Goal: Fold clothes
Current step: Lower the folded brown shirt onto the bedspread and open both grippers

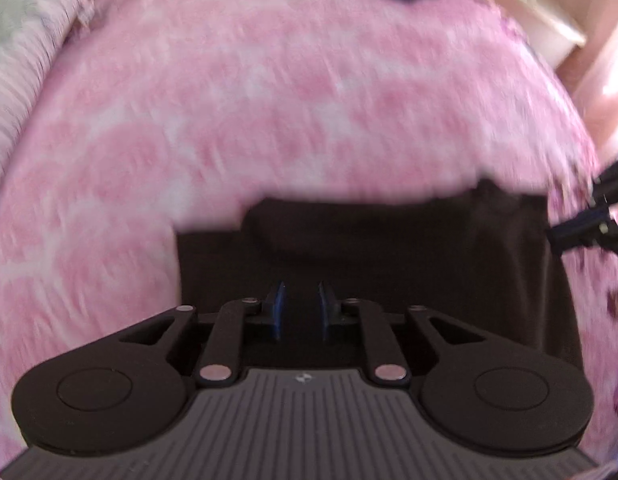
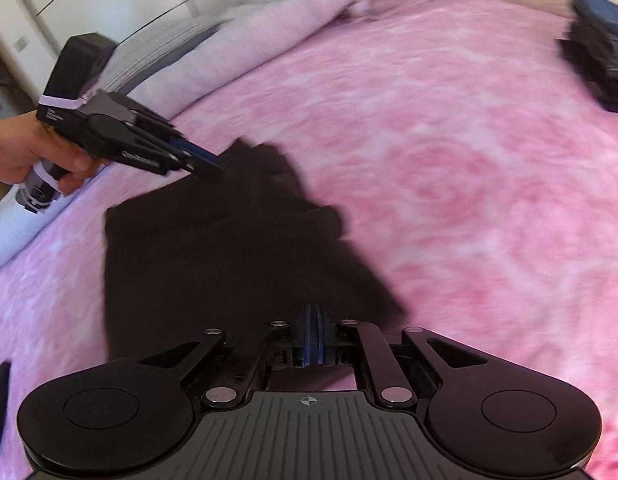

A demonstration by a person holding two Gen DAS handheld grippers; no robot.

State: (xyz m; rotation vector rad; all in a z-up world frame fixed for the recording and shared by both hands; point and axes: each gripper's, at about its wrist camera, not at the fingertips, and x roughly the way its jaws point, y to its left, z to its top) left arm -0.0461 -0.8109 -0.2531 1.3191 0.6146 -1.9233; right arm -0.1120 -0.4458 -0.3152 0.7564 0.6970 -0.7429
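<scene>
Dark garment part-folded on pink bed; left gripper narrowly parted above cloth, gripping nothing; right gripper near-shut, grip on hem unclear; risk: thin hold slips, fold springs open, bunched upper edge creases.

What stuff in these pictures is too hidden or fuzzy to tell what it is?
- Dark garment: what kind of clothing it is; blur and darkness hide its details in both views.
- Dark pile on the pink bedspread: cut by the right wrist view's edge, blurred.
- Right gripper: whether it pinches cloth; its own frame hides the tips.
- Left gripper: pads slightly apart; the cloth under them is too dark to judge contact.
</scene>
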